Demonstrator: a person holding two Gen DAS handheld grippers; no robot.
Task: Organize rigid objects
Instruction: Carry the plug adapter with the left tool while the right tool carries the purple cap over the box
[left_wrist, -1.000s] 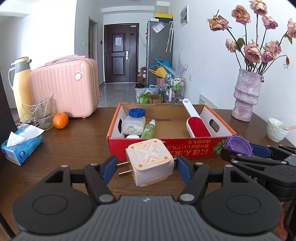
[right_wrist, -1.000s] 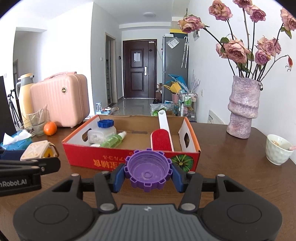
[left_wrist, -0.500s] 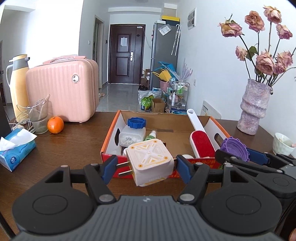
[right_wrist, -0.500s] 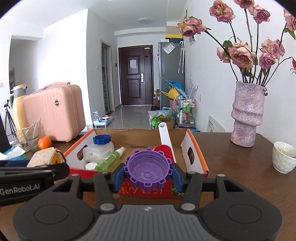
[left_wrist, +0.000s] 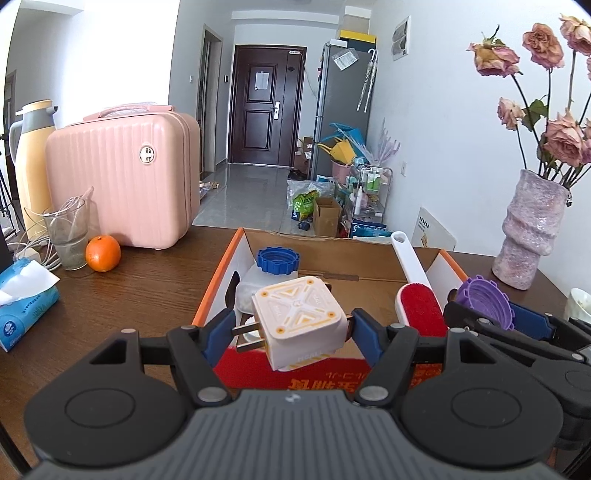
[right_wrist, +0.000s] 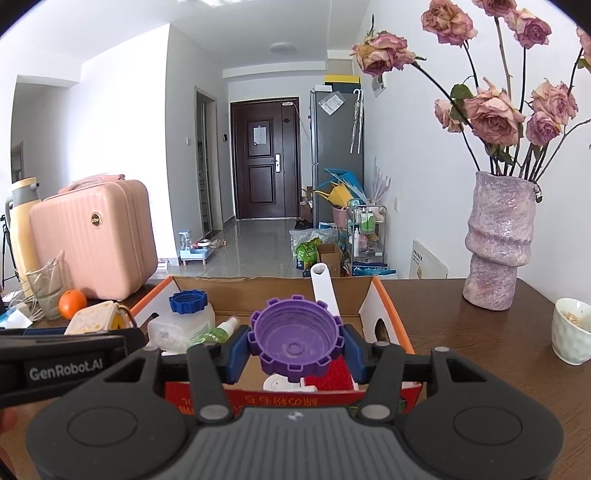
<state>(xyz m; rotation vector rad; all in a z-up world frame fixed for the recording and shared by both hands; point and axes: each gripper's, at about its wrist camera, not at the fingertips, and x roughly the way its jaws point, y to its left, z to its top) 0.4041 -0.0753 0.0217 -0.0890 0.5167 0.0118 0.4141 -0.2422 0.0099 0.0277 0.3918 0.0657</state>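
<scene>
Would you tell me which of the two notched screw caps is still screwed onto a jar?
The blue cap, sitting on the clear jar inside the cardboard box; the purple cap is loose, gripped by the right gripper.

A box (left_wrist: 218, 291) sits on the table (left_wrist: 147, 288), open side up. In it a jar (left_wrist: 258, 280) lies at the left, a small bottle (right_wrist: 218, 332) beside it, a lint brush (left_wrist: 413, 291) along the right. Left of the box stands a suitcase (left_wrist: 122, 177), with an orange (left_wrist: 103, 253) and a glass (left_wrist: 66, 236) before it, a flask (left_wrist: 29, 162) behind, tissues (left_wrist: 22, 306) nearer. Right of the box stands a vase (right_wrist: 498, 243), a cup (right_wrist: 570, 330) before it.
</scene>
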